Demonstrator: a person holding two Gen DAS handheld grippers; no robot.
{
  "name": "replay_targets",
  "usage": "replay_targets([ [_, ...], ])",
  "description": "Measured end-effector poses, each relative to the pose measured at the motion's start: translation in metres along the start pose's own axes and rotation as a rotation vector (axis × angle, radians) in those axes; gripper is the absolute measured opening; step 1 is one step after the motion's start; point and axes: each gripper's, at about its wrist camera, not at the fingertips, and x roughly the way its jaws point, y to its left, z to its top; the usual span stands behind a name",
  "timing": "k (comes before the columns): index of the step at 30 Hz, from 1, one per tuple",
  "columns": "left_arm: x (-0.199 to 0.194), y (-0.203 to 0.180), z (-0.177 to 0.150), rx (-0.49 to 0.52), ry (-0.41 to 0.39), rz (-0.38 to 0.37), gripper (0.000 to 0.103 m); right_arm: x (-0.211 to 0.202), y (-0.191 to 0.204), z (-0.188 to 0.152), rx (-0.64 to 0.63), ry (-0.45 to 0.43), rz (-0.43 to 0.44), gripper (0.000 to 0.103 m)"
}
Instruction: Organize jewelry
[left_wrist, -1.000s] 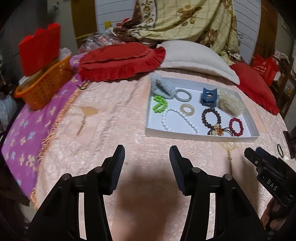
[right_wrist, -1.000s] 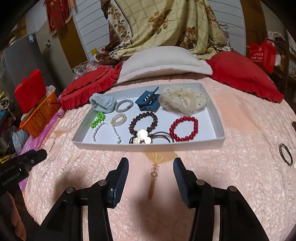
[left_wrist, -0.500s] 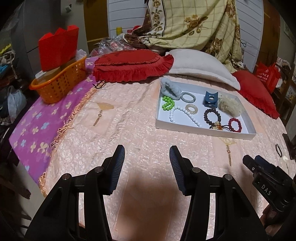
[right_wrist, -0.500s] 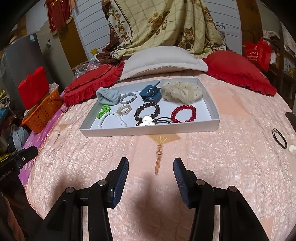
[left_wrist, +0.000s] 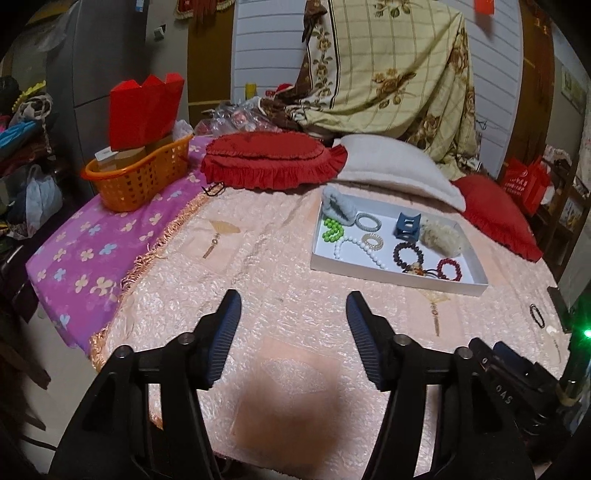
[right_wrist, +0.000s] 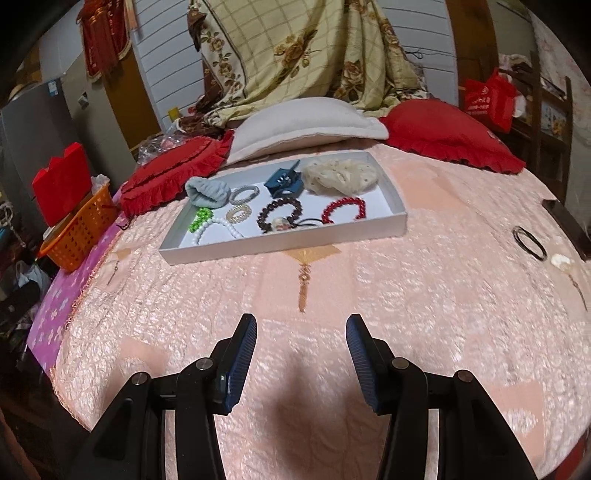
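1. Both tools have been drawn back from the shallow white cardboard tray (right_wrist: 280, 242) over the last second, so that the tray is seen smaller and farther up the bed in both views; the jewelry inside has kept its arrangement.
2. The left tool (left_wrist: 293, 325) is held wide apart over the pink, bubbly-textured bedspread (left_wrist: 280, 310), with nothing between its ribbed blue pads (left_wrist: 226, 332).
3. The right tool (right_wrist: 301, 347) is likewise spread wide and empty above the same quilted cloth.
4. Inside the tray are laid a glossy red bead bracelet (right_wrist: 344, 210), a dark brown wooden bead bracelet (right_wrist: 280, 214), a white pearl strand (right_wrist: 218, 229), a bright green bead bracelet (right_wrist: 199, 218), two coiled spiral hair ties, one pale grey (right_wrist: 243, 194) and one cream (right_wrist: 238, 213), a blue plastic claw clip (right_wrist: 283, 182), a fluffy cream scrunchie (right_wrist: 340, 177) and a soft grey-blue knitted scrunchie (right_wrist: 207, 194).
5. A thin black elastic ring (right_wrist: 529, 242) is seen lying on the bedspread well apart from the tray, to its right, with a small whitish object (right_wrist: 562, 261) just beside it.
6. An orange latticed plastic basket (left_wrist: 138, 177) is set at the bed's left edge.
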Motion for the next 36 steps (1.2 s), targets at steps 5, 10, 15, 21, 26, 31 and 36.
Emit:
replay_targets([
  [5,-0.014,0.001,-0.002,0.015,-0.023,0.001,0.06,-0.011,0.004,-0.003,0.014,-0.011,0.004,0.049],
  [10,-0.02,0.0,-0.005,0.028,-0.033,0.002,0.06,-0.02,0.017,-0.004,-0.028,-0.036,0.001,0.049],
  [15,-0.02,-0.003,-0.007,0.047,-0.033,0.004,0.06,-0.025,0.028,-0.008,-0.071,-0.058,-0.007,0.049],
  [21,-0.017,-0.008,-0.009,0.072,-0.025,0.011,0.06,-0.025,0.033,-0.01,-0.093,-0.065,-0.013,0.049],
  [26,-0.015,-0.011,-0.011,0.088,-0.02,0.014,0.06,-0.025,0.032,-0.012,-0.091,-0.068,-0.02,0.05],
  [31,-0.015,-0.013,-0.013,0.096,-0.017,0.016,0.06,-0.024,0.028,-0.012,-0.08,-0.067,-0.026,0.05],
  [36,-0.016,-0.012,-0.013,0.093,-0.027,0.012,0.06,-0.024,0.027,-0.013,-0.081,-0.072,-0.033,0.05],
])
